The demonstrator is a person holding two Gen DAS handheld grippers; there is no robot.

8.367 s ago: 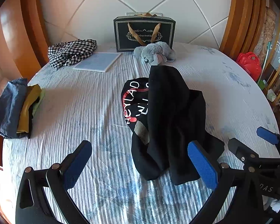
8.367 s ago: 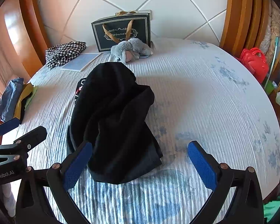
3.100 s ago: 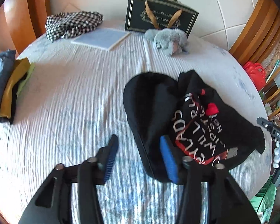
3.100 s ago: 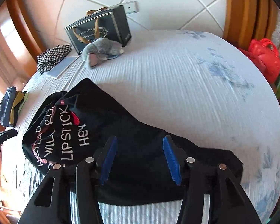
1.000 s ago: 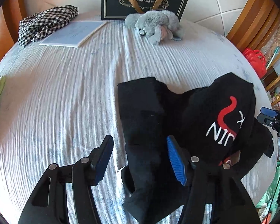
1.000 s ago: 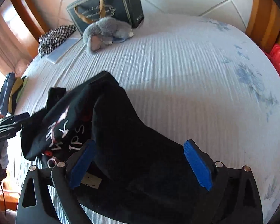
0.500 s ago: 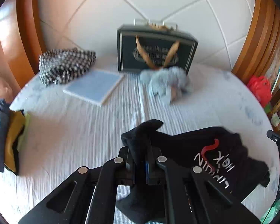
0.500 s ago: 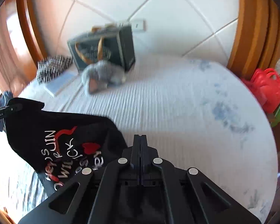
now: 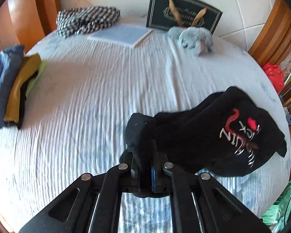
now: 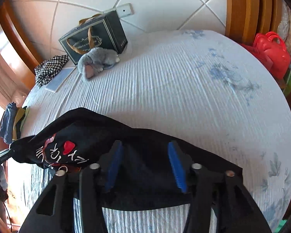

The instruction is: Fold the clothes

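Observation:
A black T-shirt point(image 9: 209, 136) with white and red lettering lies bunched on the white striped bedspread point(image 9: 91, 97). My left gripper point(image 9: 145, 172) is shut on the shirt's left edge, and a fold of cloth sticks up between its blue pads. In the right wrist view the same shirt point(image 10: 99, 136) spreads under my right gripper point(image 10: 145, 167). That gripper's jaws stand apart over the cloth, with the blue pads point(image 10: 114, 165) on either side of a black stretch of fabric.
A stack of folded clothes point(image 9: 9, 89) sits at the bed's left edge. A checked garment point(image 9: 87, 19), a booklet point(image 9: 120, 34), a dark gift bag point(image 9: 184, 17) and a grey plush toy point(image 9: 196, 36) lie by the headboard. A red bag point(image 10: 271, 50) stands off the right side.
My right gripper has opened; half a second ago it was shut. Both grippers have lowered toward the bed, and the shirt now rests lower and spreads wider. The left gripper stays shut on the cloth.

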